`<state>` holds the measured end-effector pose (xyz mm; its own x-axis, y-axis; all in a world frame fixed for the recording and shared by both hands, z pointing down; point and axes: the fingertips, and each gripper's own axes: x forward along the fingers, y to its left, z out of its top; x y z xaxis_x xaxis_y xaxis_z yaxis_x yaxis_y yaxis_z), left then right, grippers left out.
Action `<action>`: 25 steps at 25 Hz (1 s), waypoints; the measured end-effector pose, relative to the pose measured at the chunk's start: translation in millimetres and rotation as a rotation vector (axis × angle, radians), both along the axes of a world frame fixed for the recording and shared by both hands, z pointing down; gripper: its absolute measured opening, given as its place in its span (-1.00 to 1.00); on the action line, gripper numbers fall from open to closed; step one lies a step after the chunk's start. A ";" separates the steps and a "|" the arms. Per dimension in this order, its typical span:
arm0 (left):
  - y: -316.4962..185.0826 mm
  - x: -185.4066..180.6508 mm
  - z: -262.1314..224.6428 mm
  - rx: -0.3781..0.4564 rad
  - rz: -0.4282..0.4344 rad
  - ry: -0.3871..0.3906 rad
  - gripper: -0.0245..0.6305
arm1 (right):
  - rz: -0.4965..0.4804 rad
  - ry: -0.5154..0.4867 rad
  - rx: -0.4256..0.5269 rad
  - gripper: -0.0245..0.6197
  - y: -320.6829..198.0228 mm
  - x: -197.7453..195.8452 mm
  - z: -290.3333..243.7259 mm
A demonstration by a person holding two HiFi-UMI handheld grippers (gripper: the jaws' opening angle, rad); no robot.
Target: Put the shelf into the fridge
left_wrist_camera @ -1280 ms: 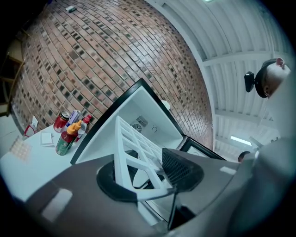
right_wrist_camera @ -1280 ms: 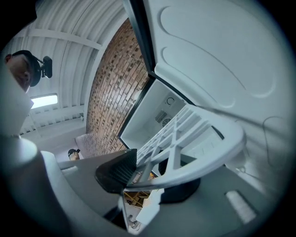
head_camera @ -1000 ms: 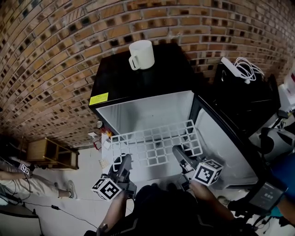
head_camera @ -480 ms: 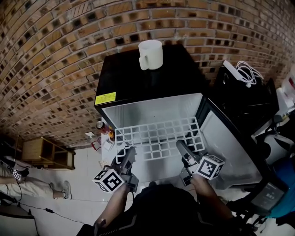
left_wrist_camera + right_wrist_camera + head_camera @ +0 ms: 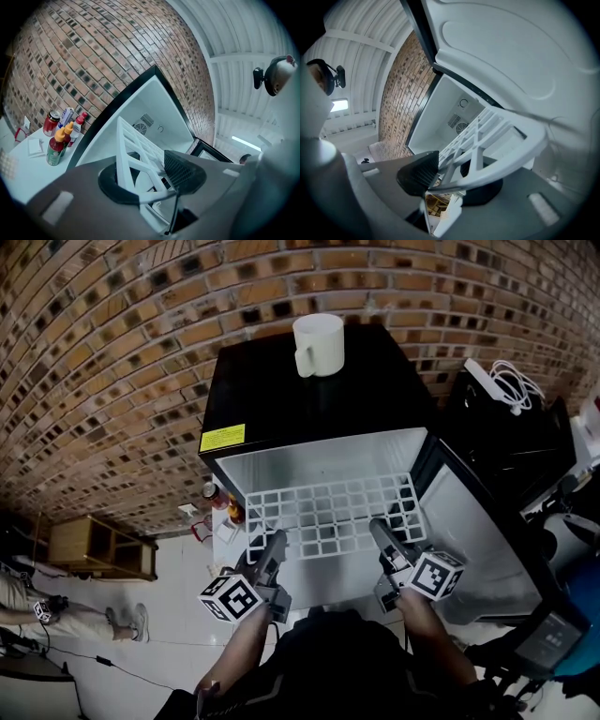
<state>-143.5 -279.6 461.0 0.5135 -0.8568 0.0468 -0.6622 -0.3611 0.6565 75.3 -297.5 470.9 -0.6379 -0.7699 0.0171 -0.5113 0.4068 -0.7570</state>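
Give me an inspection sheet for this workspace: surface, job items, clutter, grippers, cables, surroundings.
Surface: black top of the fridge, holding one white mug.
Job's things: fridge open, door swung right; white lattice shelf held at its mouth.
Clutter: bottles on a low white surface left of the fridge.
Grippers: left gripper and right gripper each shut on the shelf's near edge.
Cables: white cable on the black unit at right; dark cable on the floor.
Surroundings: brick wall; wooden rack; a person's legs at left.

White grid shelf (image 5: 328, 517), approx level, far edge prob inside open fridge (image 5: 272, 399)
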 end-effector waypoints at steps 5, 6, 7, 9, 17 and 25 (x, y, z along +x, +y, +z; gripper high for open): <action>-11.3 -1.4 6.3 -0.006 0.008 0.020 -0.45 | 0.004 0.013 -0.004 -0.45 -7.4 -2.5 0.1; -12.6 -1.9 7.5 -0.009 0.008 0.024 -0.45 | 0.006 0.019 -0.005 -0.44 -8.6 -2.8 0.8; -13.6 -2.8 8.8 -0.013 0.009 0.027 -0.45 | 0.008 0.025 -0.007 -0.44 -9.6 -3.0 2.1; -15.6 -4.8 11.0 -0.021 0.009 0.026 -0.45 | 0.012 0.032 -0.017 -0.45 -12.0 -3.3 6.9; -23.7 -8.5 14.1 -0.034 0.011 0.038 -0.45 | 0.022 0.024 -0.027 -0.45 -20.8 -7.4 7.7; -34.5 -7.7 16.5 -0.028 -0.002 0.050 -0.46 | 0.038 0.006 -0.049 -0.46 -34.6 -8.2 8.8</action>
<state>-151.2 -314.1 477.6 0.5139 -0.8567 0.0452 -0.6291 -0.3405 0.6988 67.1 -332.1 479.7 -0.6083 -0.7916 0.0586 -0.5298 0.3499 -0.7725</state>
